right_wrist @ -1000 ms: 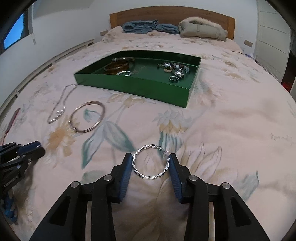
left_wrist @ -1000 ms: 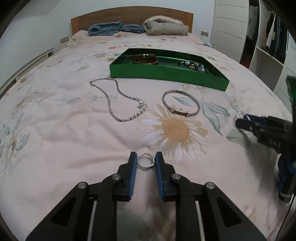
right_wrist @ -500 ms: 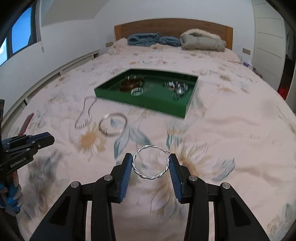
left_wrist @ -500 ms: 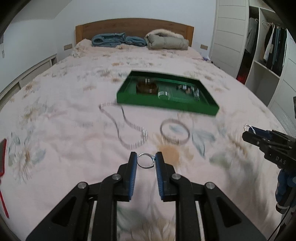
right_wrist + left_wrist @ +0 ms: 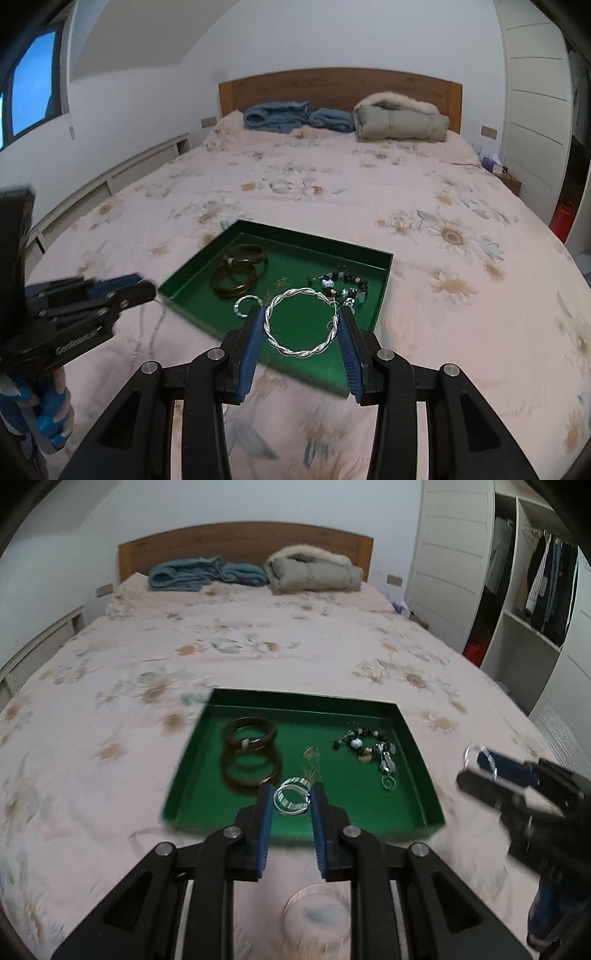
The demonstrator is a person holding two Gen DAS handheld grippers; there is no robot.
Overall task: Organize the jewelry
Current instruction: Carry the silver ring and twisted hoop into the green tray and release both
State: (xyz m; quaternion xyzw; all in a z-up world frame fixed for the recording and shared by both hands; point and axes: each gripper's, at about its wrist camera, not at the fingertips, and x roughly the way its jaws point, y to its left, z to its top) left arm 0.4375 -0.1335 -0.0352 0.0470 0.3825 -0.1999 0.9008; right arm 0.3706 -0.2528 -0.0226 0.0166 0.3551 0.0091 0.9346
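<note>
**Q:** So what's sitting in the green tray (image 5: 417,760) on the bed (image 5: 258,653)?

**A:** Two dark brown bangles (image 5: 251,749) stacked at the far left, a beaded bracelet (image 5: 364,744) with charms at the far right, and a small ring (image 5: 388,783) just near of that.

**Q:** And the grippers?

**A:** Both angle down over the tray's near edge. Left gripper (image 5: 291,800) is clamped on a small silver ring (image 5: 291,798); right gripper (image 5: 302,328) has its pads pressed on a twisted silver bangle (image 5: 301,325), held off the bed.
</note>
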